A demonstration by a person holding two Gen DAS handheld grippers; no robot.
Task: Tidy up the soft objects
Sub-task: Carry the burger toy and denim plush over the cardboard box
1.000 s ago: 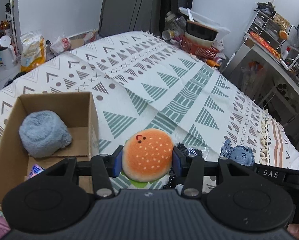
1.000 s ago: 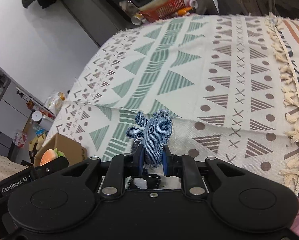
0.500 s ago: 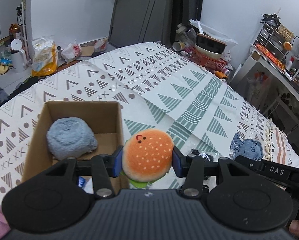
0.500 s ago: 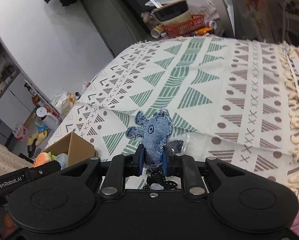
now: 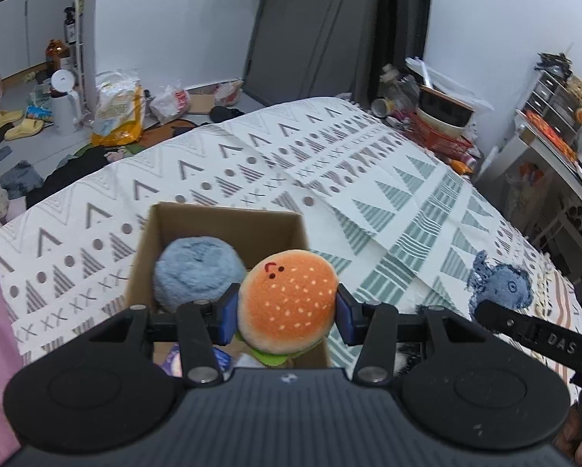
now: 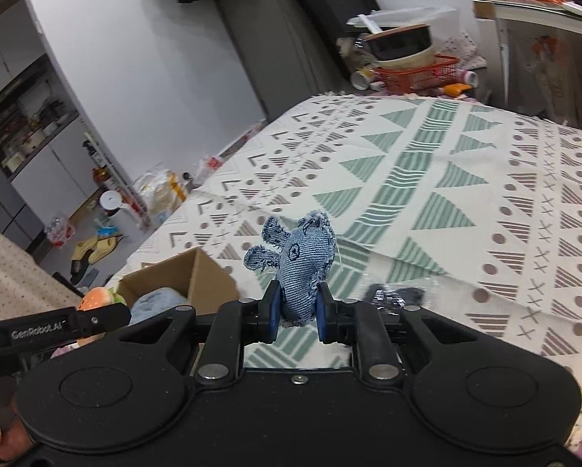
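Note:
My left gripper is shut on an orange hamburger plush, held above the near right corner of an open cardboard box. A fluffy grey-blue plush lies inside that box. My right gripper is shut on a denim elephant toy, lifted over the patterned bedspread. That elephant also shows at the right of the left wrist view. In the right wrist view the box sits to the left, with the hamburger plush beside it.
A dark item in clear plastic wrap lies on the bedspread just right of my right gripper. Colourful packets sit in the box bottom. Beyond the bed are a red basket with bowls and bags on the floor.
Both grippers rose and moved left toward the box. The hamburger plush went from beside the box to above its near right corner. The elephant was lifted higher off the bedspread.

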